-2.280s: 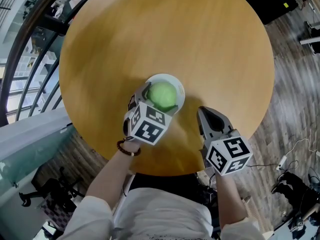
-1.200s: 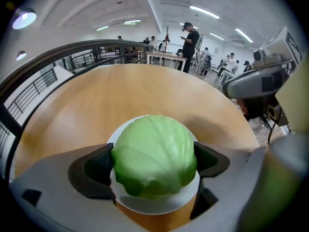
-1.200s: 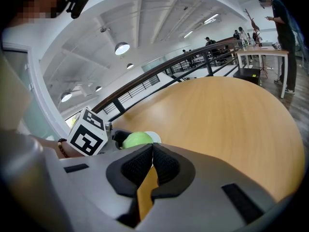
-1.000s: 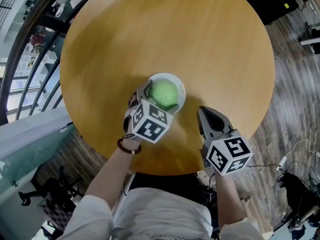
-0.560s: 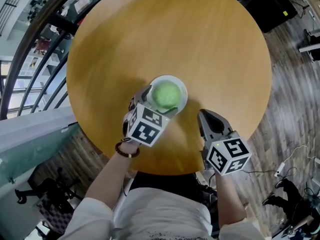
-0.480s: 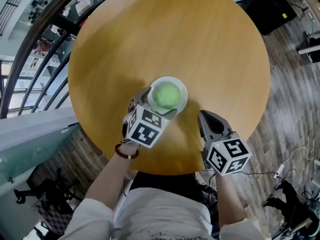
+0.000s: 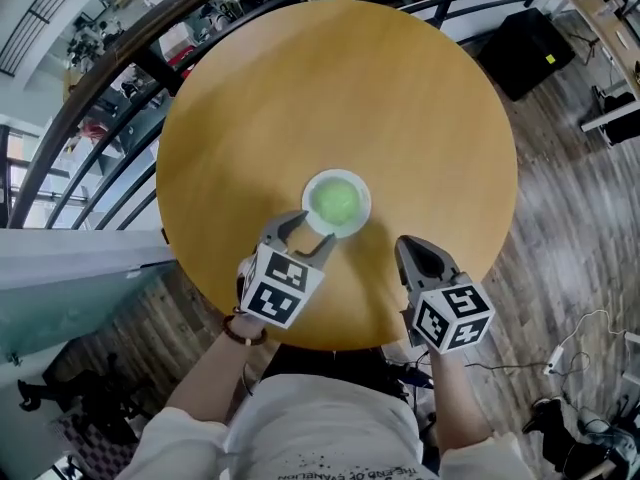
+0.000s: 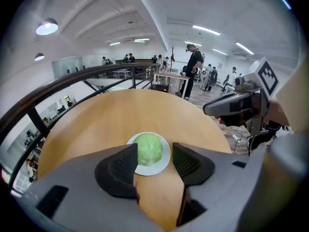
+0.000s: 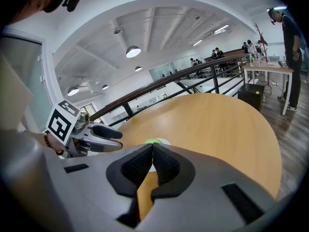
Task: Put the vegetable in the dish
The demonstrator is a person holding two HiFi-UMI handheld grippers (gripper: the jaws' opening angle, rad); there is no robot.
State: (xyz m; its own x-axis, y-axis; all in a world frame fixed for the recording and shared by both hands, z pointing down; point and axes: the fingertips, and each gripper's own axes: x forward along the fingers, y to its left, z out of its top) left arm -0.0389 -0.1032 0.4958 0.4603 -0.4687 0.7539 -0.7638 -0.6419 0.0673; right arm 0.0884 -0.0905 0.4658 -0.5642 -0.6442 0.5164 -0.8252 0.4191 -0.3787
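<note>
Head view: a round green vegetable [image 7: 336, 200] is seen resting in a white dish [image 7: 358, 223] on a round wooden desk [image 7: 400, 98]. The left tongs [image 7: 305, 236] are held just beside the dish, jaws partly apart and closing, with nothing gripped. The right tongs [image 7: 412, 246] are held shut and empty, near the dish.

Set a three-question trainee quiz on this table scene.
1. True or false: the round green cabbage lies in the small white dish.
2. Which gripper has its jaws shut together?
3. Fill in: the dish stands on a round ____ table.
Key: 1 true. 2 the right gripper; the left gripper has its jaws apart, closing, with nothing between them. 3 wooden.
</note>
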